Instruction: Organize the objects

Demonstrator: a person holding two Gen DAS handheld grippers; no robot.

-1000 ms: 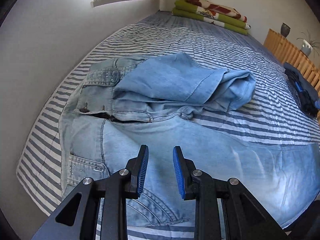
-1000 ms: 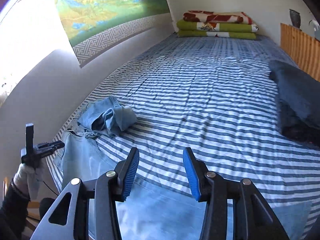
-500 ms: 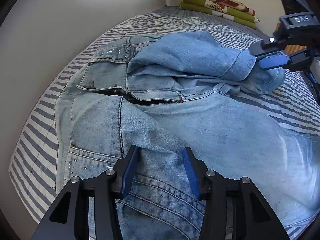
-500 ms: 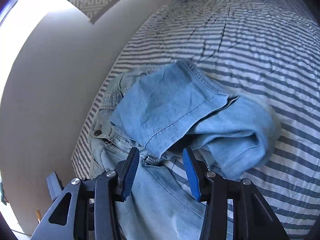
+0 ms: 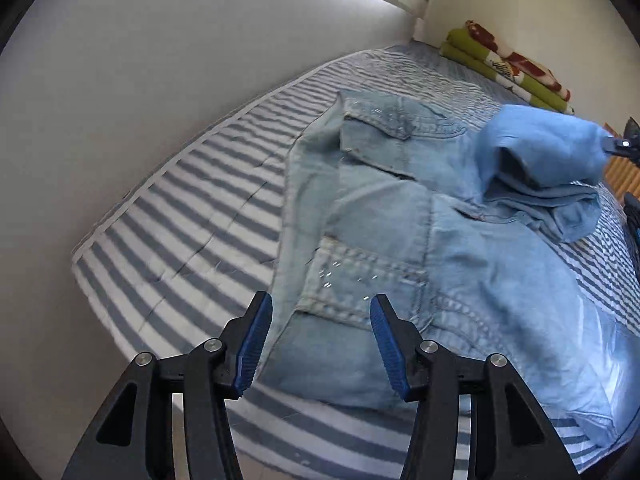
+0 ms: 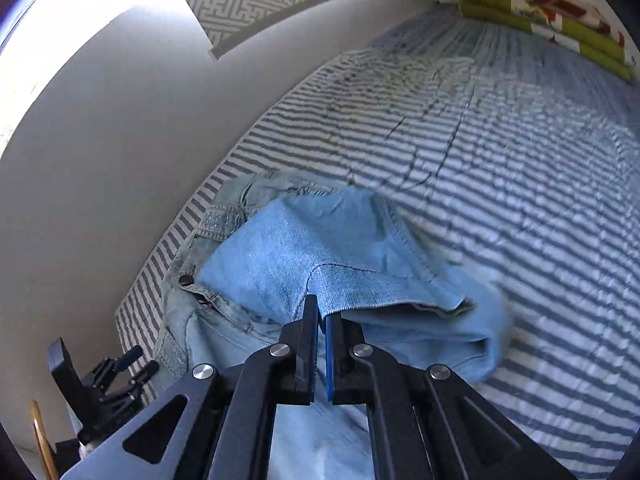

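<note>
My left gripper [image 5: 320, 340] hangs over the jeans [image 5: 400, 248], its blue pads [image 5: 254, 344] apart and pressing on nothing, above the studded back pocket [image 5: 360, 280] near the bed's [image 5: 192, 208] near edge. The waistband runs towards the wall-side edge. A folded-back leg [image 5: 544, 152] is lifted at the right, where my right gripper's tip [image 5: 622, 145] pinches it. Folded blankets [image 5: 508, 68] lie at the far end.

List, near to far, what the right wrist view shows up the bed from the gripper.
Right gripper, fingers shut on the folded jeans leg → bare striped bedcover → folded green blankets at the far wall.
</note>
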